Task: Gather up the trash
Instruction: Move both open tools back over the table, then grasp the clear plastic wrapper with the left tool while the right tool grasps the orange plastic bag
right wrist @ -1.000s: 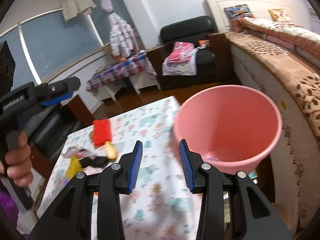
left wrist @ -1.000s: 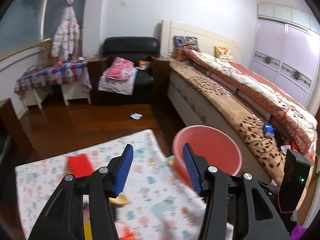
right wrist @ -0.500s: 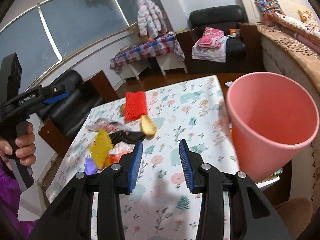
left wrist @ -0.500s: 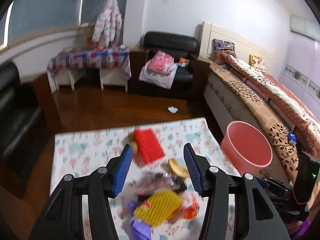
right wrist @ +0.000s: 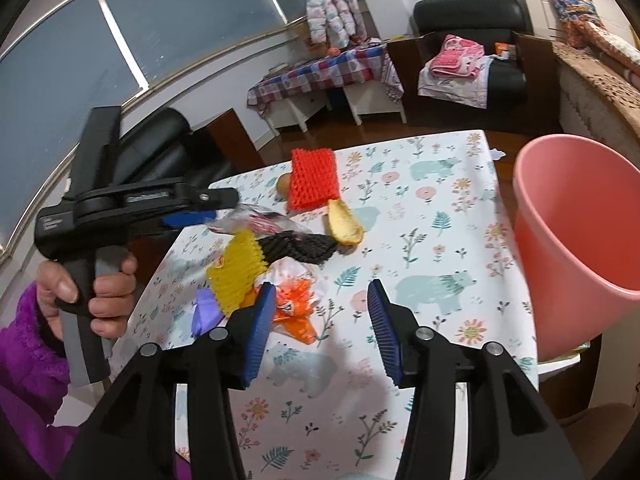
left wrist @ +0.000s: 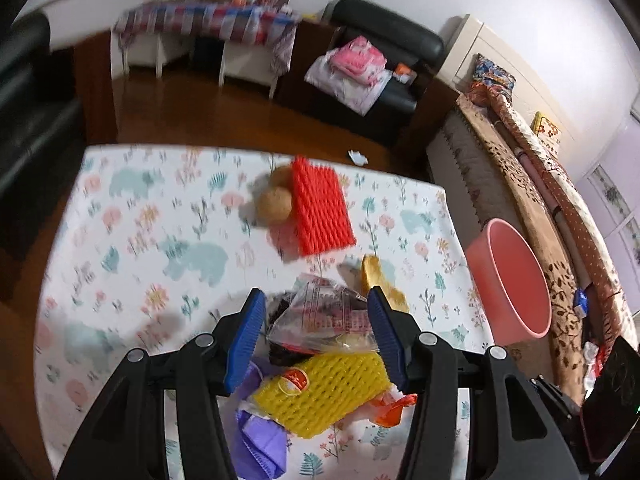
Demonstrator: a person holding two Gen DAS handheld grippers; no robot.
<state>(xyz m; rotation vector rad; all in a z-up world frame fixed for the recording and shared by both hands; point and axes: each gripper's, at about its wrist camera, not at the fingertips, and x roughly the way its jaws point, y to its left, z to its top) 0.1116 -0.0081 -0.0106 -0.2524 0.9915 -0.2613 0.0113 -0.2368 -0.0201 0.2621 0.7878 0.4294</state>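
Trash (left wrist: 320, 344) piled on surface (left wrist: 132, 240); left tool (left wrist: 316, 328) open above clear wrapper (left wrist: 324, 312), should descend squarely before closing; right tool (right wrist: 322, 320) just opening, empty.

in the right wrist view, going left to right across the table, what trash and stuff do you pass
purple scrap → yellow foam net → black foam net → yellow peel → pink bucket past the table's right edge

Even indoor light; soft shadows fall on the surface (right wrist: 440, 208) beneath the grippers. Motion blur smears its left edge; fisheye corners go black.
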